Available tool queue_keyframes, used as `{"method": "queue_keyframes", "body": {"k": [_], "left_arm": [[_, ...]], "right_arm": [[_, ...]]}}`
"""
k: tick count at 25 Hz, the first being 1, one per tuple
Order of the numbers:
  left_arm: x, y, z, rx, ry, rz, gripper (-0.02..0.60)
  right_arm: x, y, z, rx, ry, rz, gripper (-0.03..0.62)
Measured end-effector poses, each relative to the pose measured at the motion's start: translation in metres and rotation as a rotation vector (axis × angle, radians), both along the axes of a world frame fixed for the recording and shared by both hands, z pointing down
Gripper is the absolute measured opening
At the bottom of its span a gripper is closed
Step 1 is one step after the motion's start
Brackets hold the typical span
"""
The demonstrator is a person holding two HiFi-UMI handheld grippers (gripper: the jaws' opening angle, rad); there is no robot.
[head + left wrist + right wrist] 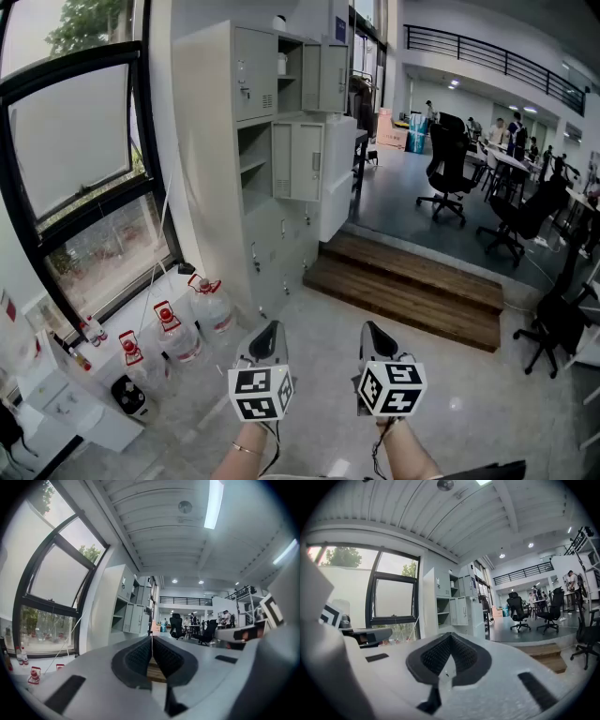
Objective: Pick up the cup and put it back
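Your left gripper (270,329) and right gripper (373,329), both clenched empty at bottom centre, sit well apart from the cup (281,64) on the cabinet (211,141) shelf, top centre.

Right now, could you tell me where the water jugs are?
Head view, lower left: the water jugs stand on the floor below the window, beside the grey cabinet.

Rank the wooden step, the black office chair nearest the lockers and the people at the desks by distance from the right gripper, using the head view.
1. wooden step: nearest, just ahead of the right gripper and lower down.
2. black office chair: farther, beyond the step, near the centre.
3. people at the desks: farthest, at the back right.
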State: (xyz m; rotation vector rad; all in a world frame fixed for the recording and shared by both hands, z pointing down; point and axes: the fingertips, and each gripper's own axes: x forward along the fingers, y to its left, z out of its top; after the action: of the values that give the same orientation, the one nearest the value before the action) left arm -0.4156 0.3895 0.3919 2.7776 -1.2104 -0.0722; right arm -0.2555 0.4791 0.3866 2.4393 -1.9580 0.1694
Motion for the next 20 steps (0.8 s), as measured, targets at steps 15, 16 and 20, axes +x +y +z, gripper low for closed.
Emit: {"method": "queue_keyframes", "body": {"k": [15,16,20], "left_arm": [[0.040,0.004,-0.002,0.015,-0.008,-0.056,0.011],[0.043,0.002,0.000,0.013,-0.011,-0.060,0.011],[0.055,-0.004,0.006,-0.006,-0.008,-0.086,0.011]], "right_arm": [[0.049,-0.005,-0.001,0.030,-0.034,-0.050,-0.008],[0.054,-0.006,0.001,0.028,-0.040,-0.053,-0.008],[0.071,-0.008,0.014,-0.002,-0.055,-0.067,-0.008]]}}
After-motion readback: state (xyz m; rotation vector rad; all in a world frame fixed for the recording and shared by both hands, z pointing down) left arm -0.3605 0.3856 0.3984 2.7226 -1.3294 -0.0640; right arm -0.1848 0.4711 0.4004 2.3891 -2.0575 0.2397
